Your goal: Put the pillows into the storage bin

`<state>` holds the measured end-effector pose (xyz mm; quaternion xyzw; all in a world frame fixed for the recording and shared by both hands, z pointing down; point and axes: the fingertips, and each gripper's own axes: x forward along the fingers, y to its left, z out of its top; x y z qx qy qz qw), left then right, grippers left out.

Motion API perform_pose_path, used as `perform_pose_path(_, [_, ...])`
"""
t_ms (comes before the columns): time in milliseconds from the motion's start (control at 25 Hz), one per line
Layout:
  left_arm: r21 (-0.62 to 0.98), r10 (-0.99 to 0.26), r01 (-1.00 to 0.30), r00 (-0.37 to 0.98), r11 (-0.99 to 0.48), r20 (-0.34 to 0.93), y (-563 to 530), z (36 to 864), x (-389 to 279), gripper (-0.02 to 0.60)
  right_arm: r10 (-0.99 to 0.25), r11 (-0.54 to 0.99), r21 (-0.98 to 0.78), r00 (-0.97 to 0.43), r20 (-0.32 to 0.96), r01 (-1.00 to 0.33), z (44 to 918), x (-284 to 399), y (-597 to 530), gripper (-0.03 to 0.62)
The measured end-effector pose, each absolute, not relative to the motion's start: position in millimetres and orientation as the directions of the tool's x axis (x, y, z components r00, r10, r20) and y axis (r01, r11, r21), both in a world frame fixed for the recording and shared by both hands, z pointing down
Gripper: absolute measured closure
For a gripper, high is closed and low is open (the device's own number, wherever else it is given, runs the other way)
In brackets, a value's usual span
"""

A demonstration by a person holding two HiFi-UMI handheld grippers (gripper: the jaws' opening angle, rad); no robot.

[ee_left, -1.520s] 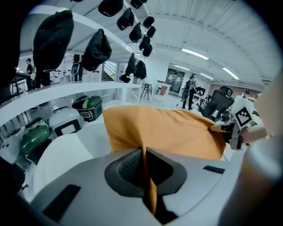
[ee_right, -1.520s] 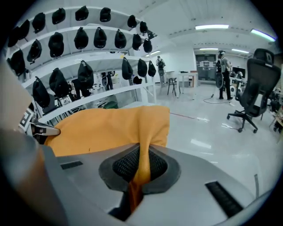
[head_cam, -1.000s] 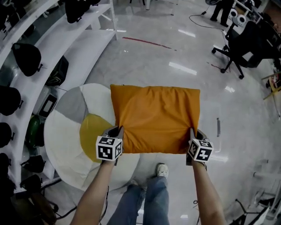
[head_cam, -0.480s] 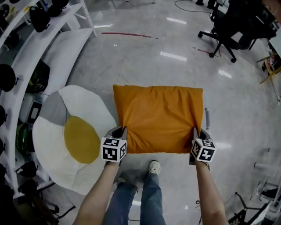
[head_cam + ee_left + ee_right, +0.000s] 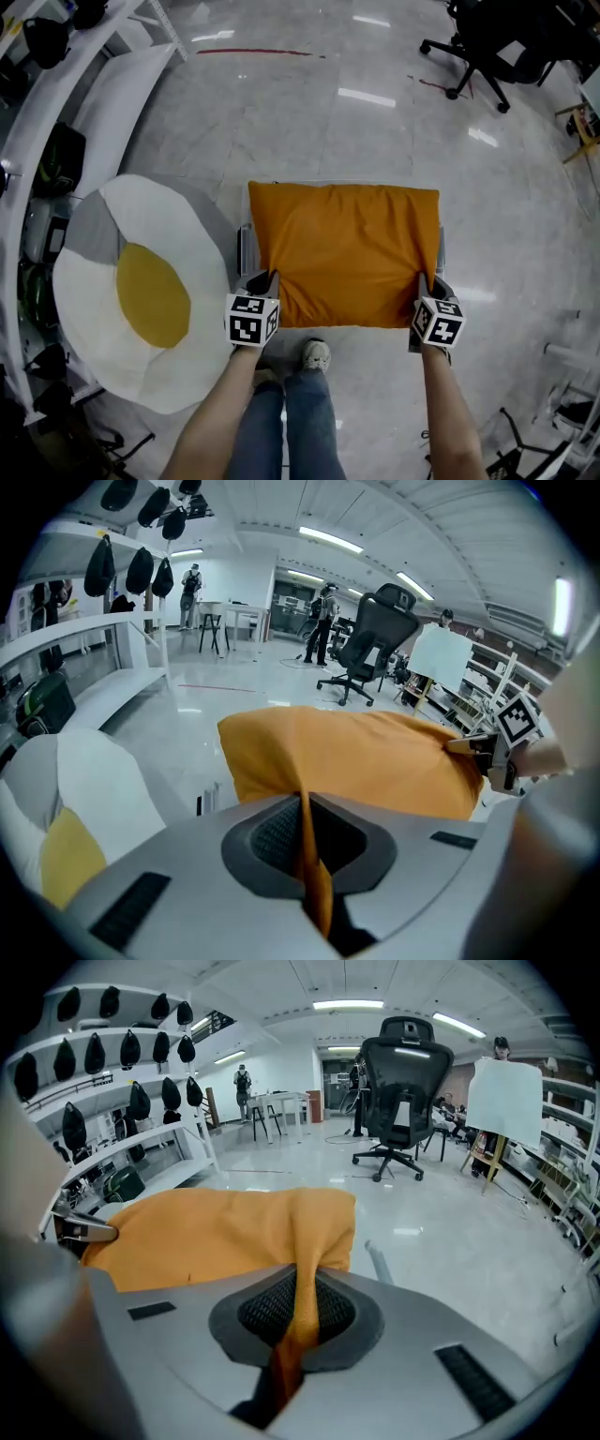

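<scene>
Fingers [image 5: 272,834] of left gripper [image 5: 265,279] and right gripper [image 5: 424,281] clenched on near corners of orange pillow [image 5: 345,248], held over storage bin [image 5: 243,251]. Not yet released. Fried-egg pillow [image 5: 131,291] lies on floor [image 5: 309,112] beside bin, left to do.

Black office chair [image 5: 502,42] top right; white shelving [image 5: 112,103] left

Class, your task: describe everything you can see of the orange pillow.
The orange pillow is plain, roughly square, of soft, lightly wrinkled fabric. It is held nearly flat above the glossy floor. The left gripper is shut on its near left corner, the right gripper on its near right corner, with fabric pinched between the pads. A pale rim, seemingly a bin's, shows just past its left and right edges.
</scene>
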<state>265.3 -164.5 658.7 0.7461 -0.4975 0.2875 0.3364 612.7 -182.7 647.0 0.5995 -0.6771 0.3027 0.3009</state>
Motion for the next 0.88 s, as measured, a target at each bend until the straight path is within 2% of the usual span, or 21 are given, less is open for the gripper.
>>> perform_pose_path(480, [0.197,-0.506,-0.944,0.31,-0.266,0.805,-181.7,738.8,277.4,0.555,-0.557,0.114,-0.023,-0.083,0.826,-0.993,736.6,626.0,-209.5,0.577])
perform_pose_path(720, [0.176,-0.463,-0.947,0.287,-0.268,0.839,-177.7,760.7,273.3,0.548,-0.474,0.122,-0.005,-0.063,0.878,-0.992,772.5,629.8,-207.3,0.507])
perform_pose_path(880, [0.148,-0.432,-0.966,0.229,-0.213,0.872,-173.3,771.4,263.0,0.44,-0.408,0.008,-0.067,-0.065,0.911,-0.998,783.5,635.8,-199.1,0.421])
